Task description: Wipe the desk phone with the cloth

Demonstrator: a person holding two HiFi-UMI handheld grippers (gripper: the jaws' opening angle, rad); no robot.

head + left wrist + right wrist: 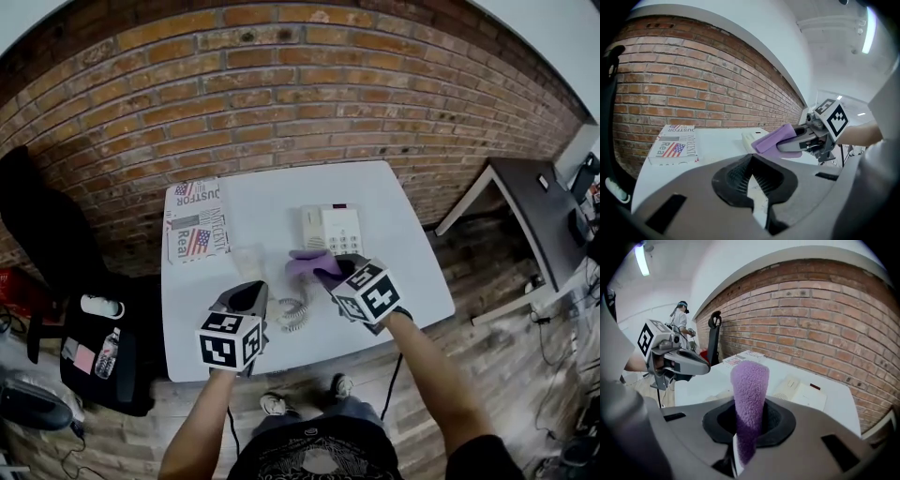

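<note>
A cream desk phone (330, 228) sits at the middle of the white table (272, 202); its coiled cord (293, 314) trails toward the near edge. My right gripper (330, 272) hovers just in front of the phone, shut on a purple cloth (309, 263) that sticks out past the jaws toward it. The right gripper view shows the cloth (750, 390) standing up between the jaws, with the phone (799, 392) beyond. My left gripper (246, 300) is held lower left of the cloth, its jaws shut with nothing between them. From the left gripper view, the cloth (774, 138) partly hides the phone (751, 138).
A folded newspaper (197, 220) lies at the table's back left, and a pale translucent object (248, 258) rests just in front of it. A brick wall (309, 103) runs behind the table. A black chair with bags (94, 347) stands to the left, a grey desk (534, 202) to the right.
</note>
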